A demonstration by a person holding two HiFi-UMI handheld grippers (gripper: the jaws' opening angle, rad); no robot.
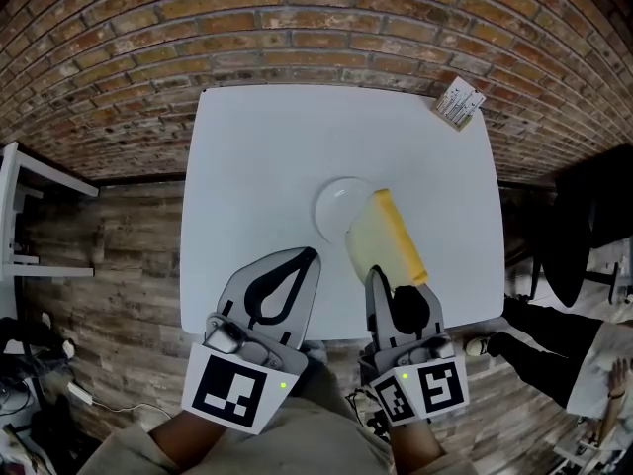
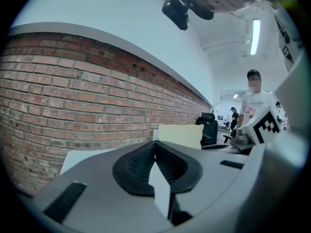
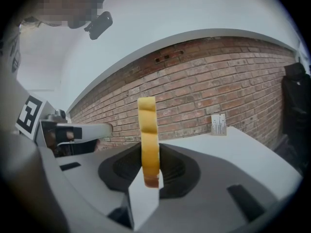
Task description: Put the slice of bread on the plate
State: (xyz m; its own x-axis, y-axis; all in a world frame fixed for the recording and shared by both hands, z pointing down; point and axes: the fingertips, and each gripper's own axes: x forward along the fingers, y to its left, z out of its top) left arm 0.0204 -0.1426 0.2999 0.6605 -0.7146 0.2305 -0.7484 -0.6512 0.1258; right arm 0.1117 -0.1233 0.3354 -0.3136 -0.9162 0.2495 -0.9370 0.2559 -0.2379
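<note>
Gripping the bread slice point(image 1: 380, 239) (on edge) near the plate point(image 1: 331, 209) is the right gripper point(image 1: 379, 277); left gripper point(image 1: 310, 257) closed, empty.

The place reads as an open-plan office or test lab. A white bench point(image 1: 257, 166) is set against a bare brick wall point(image 1: 297, 28) at 12 o'clock, over a wood-plank floor point(image 1: 109, 255) at 9 o'clock. In the left gripper view, a black office chair point(image 2: 210, 127), a standing person point(image 2: 252, 106) and a ceiling strip light point(image 2: 255, 37) are seen toward 2 o'clock.

a small printed card point(image 1: 459, 103) lies at the white table point(image 1: 257, 146)'s far right corner, near the brick wall point(image 1: 297, 18).
</note>
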